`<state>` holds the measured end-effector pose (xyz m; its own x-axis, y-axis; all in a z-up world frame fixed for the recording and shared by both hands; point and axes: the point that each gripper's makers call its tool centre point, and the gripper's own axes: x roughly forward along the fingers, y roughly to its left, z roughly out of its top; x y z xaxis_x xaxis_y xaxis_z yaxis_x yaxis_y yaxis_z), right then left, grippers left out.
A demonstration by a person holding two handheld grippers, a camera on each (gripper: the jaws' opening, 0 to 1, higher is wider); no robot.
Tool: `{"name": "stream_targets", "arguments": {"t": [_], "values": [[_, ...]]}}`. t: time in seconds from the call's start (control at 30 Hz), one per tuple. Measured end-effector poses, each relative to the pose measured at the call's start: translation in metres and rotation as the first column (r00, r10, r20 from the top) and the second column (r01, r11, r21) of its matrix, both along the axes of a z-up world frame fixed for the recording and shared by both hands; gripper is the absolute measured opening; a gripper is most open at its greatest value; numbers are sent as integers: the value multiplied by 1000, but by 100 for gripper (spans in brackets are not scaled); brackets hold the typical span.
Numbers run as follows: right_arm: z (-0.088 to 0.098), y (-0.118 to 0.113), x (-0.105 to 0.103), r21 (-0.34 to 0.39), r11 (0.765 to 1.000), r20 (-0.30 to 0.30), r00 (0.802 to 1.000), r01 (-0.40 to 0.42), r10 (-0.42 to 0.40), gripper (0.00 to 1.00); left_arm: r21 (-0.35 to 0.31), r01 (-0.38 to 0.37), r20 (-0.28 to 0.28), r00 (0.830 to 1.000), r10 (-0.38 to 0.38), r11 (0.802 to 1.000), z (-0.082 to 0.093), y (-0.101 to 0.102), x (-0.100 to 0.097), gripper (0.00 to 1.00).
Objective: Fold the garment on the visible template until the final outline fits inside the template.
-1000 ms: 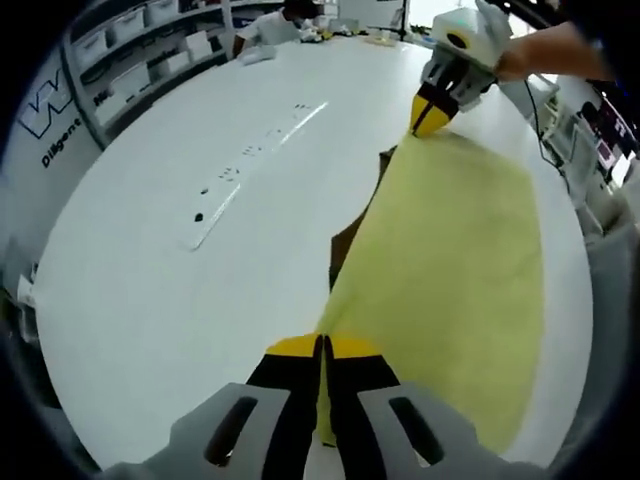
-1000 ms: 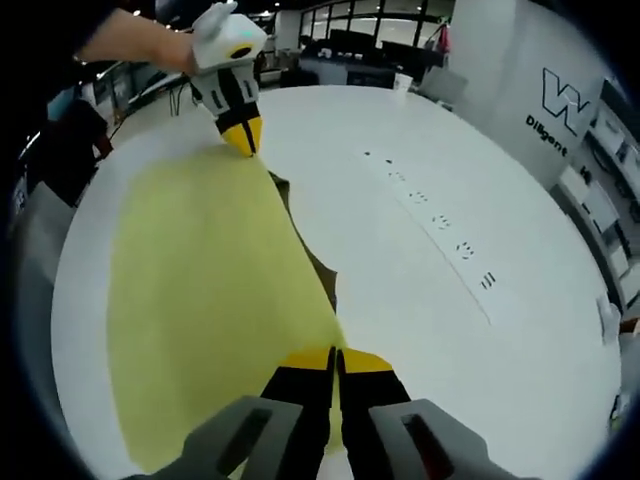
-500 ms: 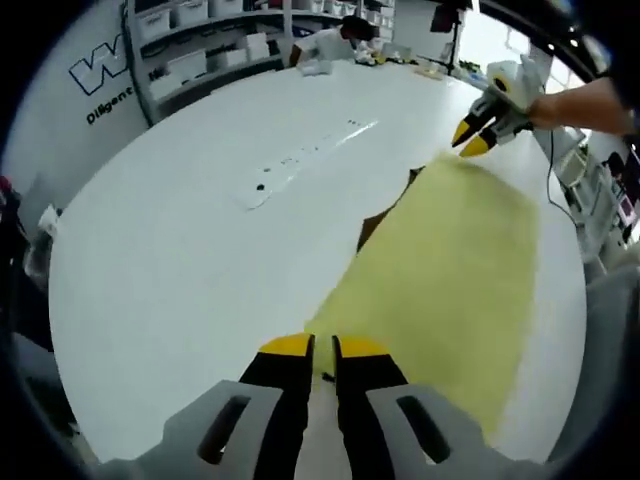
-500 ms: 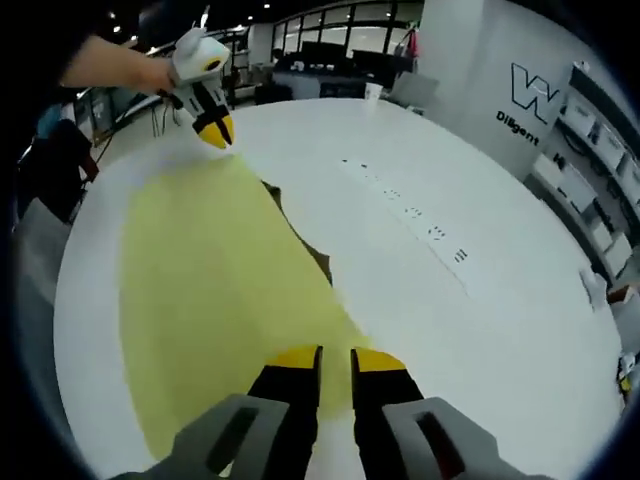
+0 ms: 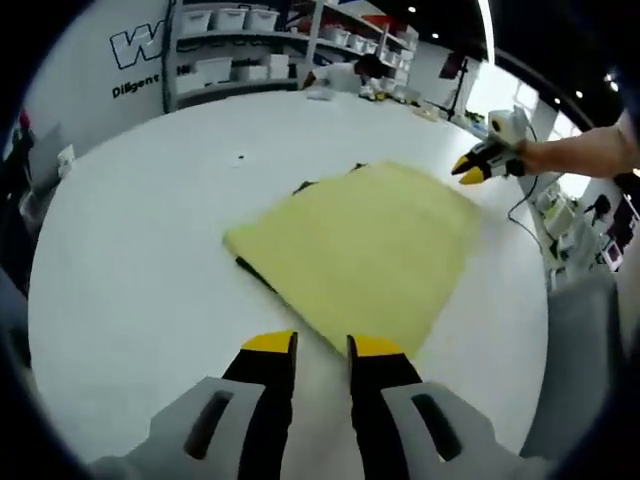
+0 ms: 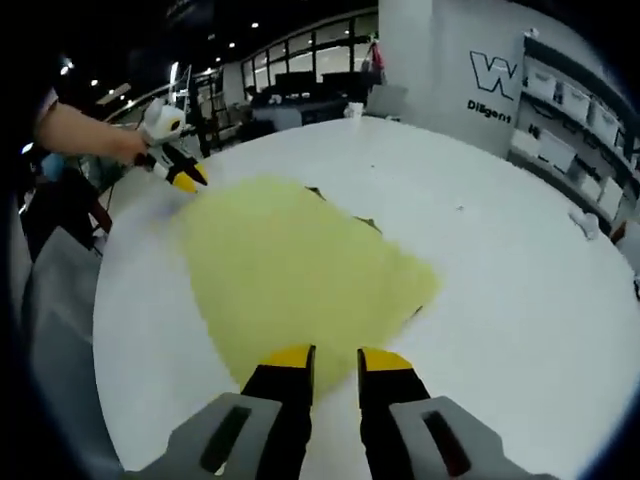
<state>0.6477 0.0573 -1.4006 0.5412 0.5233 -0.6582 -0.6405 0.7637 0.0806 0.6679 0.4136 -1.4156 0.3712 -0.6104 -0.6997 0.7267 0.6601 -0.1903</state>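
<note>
A pale yellow garment (image 5: pixel 360 245) lies flat and folded on the round white table (image 5: pixel 140 260). Thin dark slivers of the template (image 5: pixel 252 270) peek out along its edges. My left gripper (image 5: pixel 322 350) hovers open just short of the near edge, nothing between its jaws. In the left gripper view my right gripper (image 5: pixel 472 170), held in a hand, hangs off the cloth's far right corner. In the right gripper view the garment (image 6: pixel 300 265) spreads ahead of my open right gripper (image 6: pixel 335 362), the template (image 6: pixel 366 226) shows at the far edge, and my left gripper (image 6: pixel 183 177) is beyond the far left corner.
Shelves with white bins (image 5: pixel 235 30) line the wall behind the table, and a person (image 5: pixel 350 70) sits at its far side. A small dark mark (image 5: pixel 240 157) is on the tabletop. More shelving (image 6: pixel 565 110) stands at the right. Grey clothing (image 6: pixel 60 300) borders the table's left edge.
Both grippers have opened, let go of the yellow garment's edge and drawn back from it. The garment now lies flat and both views take in more of the table.
</note>
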Motion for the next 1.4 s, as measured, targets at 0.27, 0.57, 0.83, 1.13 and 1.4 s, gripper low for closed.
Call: {"name": "stream_targets", "arguments": {"t": [0.27,0.57,0.83,1.13,1.4], "values": [[-18,0,-45,26,1000,-49,999,0,1,15,-35,-44,-16,999,44,998,-12,-3,-30,18],[-35,11,-54,47,999,-77,997,-3,6,15,-18,-52,-17,999,52,998,-25,-7,-40,14],[-33,16,-49,46,998,-59,998,-31,34,10,-3,-10,13,1000,10,1000,-25,-14,-42,9],[-33,16,-50,35,997,-64,995,-68,70,0,-6,26,38,999,-26,1000,-21,-13,-39,0],[-30,10,-54,20,995,-68,992,-102,103,0,1,46,52,998,-46,999,-15,-7,-39,0]]}}
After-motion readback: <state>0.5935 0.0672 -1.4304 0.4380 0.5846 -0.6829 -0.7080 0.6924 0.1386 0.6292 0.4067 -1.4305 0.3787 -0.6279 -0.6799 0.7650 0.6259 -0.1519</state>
